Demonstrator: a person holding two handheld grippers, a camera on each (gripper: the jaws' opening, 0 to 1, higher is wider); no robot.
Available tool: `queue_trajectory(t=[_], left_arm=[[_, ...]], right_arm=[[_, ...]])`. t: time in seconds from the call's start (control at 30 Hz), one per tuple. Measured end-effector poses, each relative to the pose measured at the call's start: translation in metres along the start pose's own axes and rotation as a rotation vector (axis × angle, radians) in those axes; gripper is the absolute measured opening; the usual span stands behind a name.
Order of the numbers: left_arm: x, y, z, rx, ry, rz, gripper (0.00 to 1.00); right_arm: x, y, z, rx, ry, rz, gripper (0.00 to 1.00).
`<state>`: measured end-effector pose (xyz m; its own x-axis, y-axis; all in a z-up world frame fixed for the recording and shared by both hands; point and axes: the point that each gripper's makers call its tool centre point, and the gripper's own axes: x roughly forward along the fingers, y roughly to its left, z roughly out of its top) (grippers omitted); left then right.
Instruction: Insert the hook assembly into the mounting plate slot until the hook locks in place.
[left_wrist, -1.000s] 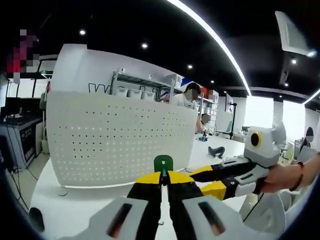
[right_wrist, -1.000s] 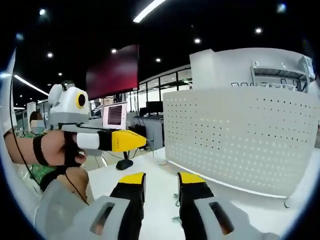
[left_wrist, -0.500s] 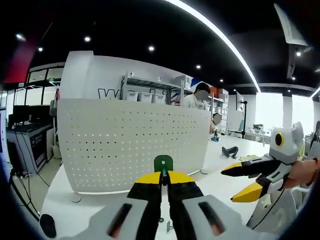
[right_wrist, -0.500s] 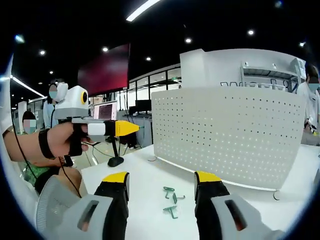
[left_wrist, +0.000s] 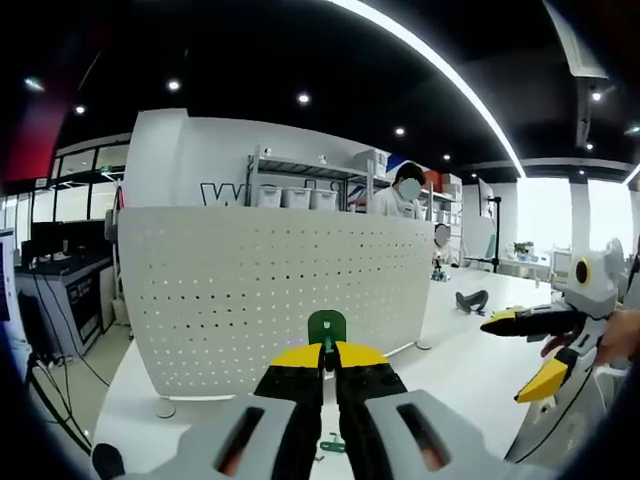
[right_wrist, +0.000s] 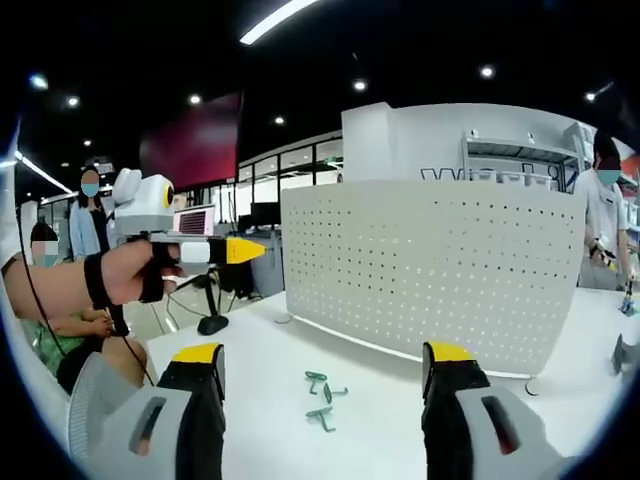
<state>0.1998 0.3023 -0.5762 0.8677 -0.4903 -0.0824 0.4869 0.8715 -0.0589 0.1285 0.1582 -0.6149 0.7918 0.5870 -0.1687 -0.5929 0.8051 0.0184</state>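
Left gripper view: the left gripper (left_wrist: 329, 352) has its two yellow-tipped fingers (left_wrist: 297, 357) pressed together on a small green hook (left_wrist: 327, 326). The round top of the hook sticks up just above the fingertips. Past the fingers stands the big white board with holes (left_wrist: 270, 280), the mounting plate, upright on the white table (left_wrist: 455, 355). The hook is not touching the board; there is table between them. Far to the side of the fingers, the right gripper (left_wrist: 532, 350) comes in with its yellow tips spread apart. Low down between the fingers I can see a bit of green on the table, too small to tell what it is.

Right gripper view: the right gripper (right_wrist: 325, 360) has its fingers (right_wrist: 200, 356) wide apart and holds nothing. Between them, a little way ahead, lie some spare green hooks (right_wrist: 320, 395) on the table. Beyond them stands the board with holes. Off to one side of the fingers, a hand holds the left gripper up in the air, pointing at the board.

I think the step now is bringing the held hook to the board. Next, the left gripper needs to move forward, line the hook's back up with a slot, and push it in until it locks. The hard part is likely aiming it straight.
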Motion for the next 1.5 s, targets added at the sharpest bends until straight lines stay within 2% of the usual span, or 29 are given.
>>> queue_trajectory(t=[0.4, 0.7, 1.5], left_arm=[[0.019, 0.018, 0.013, 0.037, -0.016, 0.043, 0.03], [0.038, 0.039, 0.025, 0.062, -0.033, 0.08, 0.03], [0.076, 0.066, 0.048, 0.114, -0.043, 0.149, 0.03]], right_arm=[[-0.001, 0.005, -0.008, 0.014, 0.013, 0.009, 0.95], [-0.009, 0.0, -0.009, 0.026, 0.011, -0.011, 0.93], [-0.011, -0.002, -0.008, 0.024, 0.005, -0.013, 0.9]])
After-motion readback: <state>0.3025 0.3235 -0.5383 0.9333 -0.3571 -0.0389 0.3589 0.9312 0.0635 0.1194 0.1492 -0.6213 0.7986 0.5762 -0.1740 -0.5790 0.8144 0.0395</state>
